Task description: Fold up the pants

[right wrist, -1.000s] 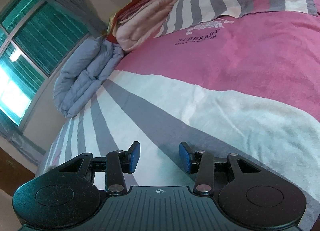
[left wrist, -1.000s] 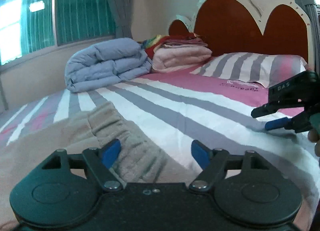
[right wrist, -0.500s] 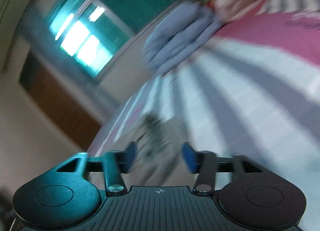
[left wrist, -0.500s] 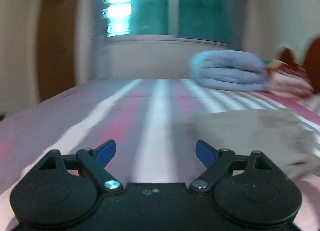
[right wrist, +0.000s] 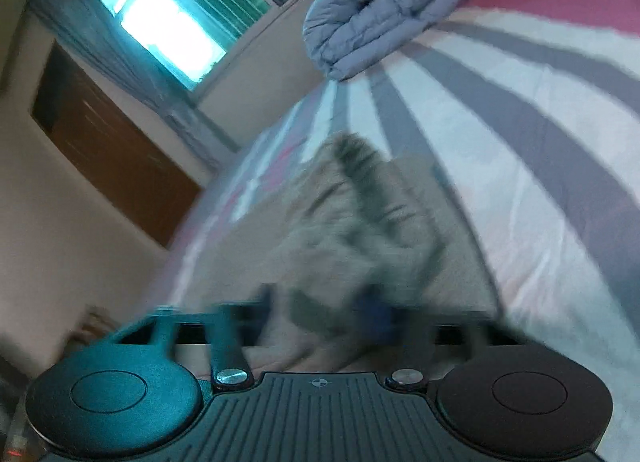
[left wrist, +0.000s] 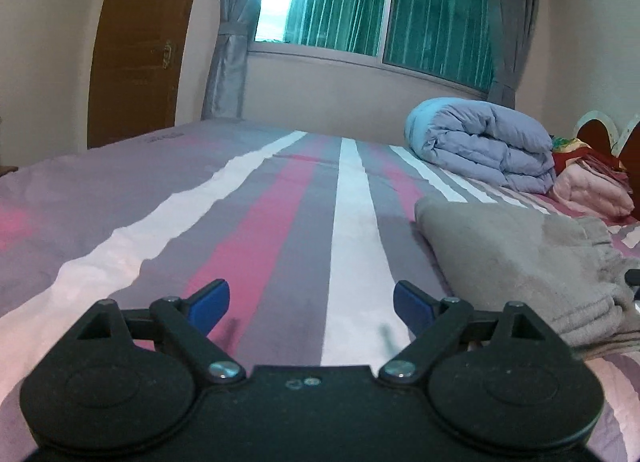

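The grey-beige fleece pants (left wrist: 520,262) lie partly folded on the pink, grey and white striped bedspread (left wrist: 280,221), toward the near edge of the bed; they look soft, limp and light, likely to sag and slide, so I would take them at a doubled edge or the ribbed cuff. The left gripper (left wrist: 311,300) stands wide apart over bare bedspread beside the pants, holding nothing. The right gripper (right wrist: 320,310), blurred, has just been closing with pants fabric between its fingers; whether it grips I cannot tell.
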Action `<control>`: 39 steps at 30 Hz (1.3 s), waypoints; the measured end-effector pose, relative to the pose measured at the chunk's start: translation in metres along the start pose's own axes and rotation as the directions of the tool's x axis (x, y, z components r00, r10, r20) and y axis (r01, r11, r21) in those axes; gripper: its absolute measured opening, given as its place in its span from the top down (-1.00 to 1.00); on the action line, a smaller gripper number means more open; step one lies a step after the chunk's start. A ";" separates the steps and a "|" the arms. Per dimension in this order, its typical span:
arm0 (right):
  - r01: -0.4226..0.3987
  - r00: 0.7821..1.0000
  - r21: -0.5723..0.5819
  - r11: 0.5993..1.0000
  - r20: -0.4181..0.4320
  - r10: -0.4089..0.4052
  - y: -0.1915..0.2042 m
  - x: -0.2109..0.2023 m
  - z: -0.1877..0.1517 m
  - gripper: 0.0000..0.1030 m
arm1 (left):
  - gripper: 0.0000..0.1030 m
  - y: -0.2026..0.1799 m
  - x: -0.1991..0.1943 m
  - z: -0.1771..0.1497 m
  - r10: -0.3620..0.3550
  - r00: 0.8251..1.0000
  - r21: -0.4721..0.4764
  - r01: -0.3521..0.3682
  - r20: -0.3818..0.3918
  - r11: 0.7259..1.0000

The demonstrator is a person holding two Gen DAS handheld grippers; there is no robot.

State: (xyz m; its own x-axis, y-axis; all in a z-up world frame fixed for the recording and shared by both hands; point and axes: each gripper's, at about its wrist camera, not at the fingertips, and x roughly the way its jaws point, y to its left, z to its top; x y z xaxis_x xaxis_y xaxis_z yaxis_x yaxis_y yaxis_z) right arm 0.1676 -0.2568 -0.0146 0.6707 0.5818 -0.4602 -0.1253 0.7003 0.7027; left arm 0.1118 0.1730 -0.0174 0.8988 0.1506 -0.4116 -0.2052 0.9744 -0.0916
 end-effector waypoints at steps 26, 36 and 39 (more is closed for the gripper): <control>-0.033 0.999 0.275 0.961 -0.011 0.037 -0.054 0.005 0.001 -0.10 | -0.62 0.012 0.009 -0.005 0.034 0.998 -0.078 -0.038 -0.057 0.996; -0.018 0.996 0.259 0.966 0.092 -0.006 -0.056 -0.015 0.005 0.31 | -0.62 0.006 0.008 -0.004 0.037 0.998 -0.036 -0.039 -0.058 0.999; -0.016 0.999 0.368 0.930 0.045 -0.001 -0.082 0.000 0.000 0.28 | -0.62 0.000 0.004 -0.004 0.039 0.998 -0.006 -0.039 -0.047 0.999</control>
State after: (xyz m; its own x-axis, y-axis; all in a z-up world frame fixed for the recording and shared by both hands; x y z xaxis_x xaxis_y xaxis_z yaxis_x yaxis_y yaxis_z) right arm 0.1778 -0.3139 -0.0726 0.7032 0.5620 -0.4355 0.1416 0.4895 0.8604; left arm 0.1141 0.1729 -0.0226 0.8709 0.1803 -0.4572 -0.2424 0.9668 -0.0805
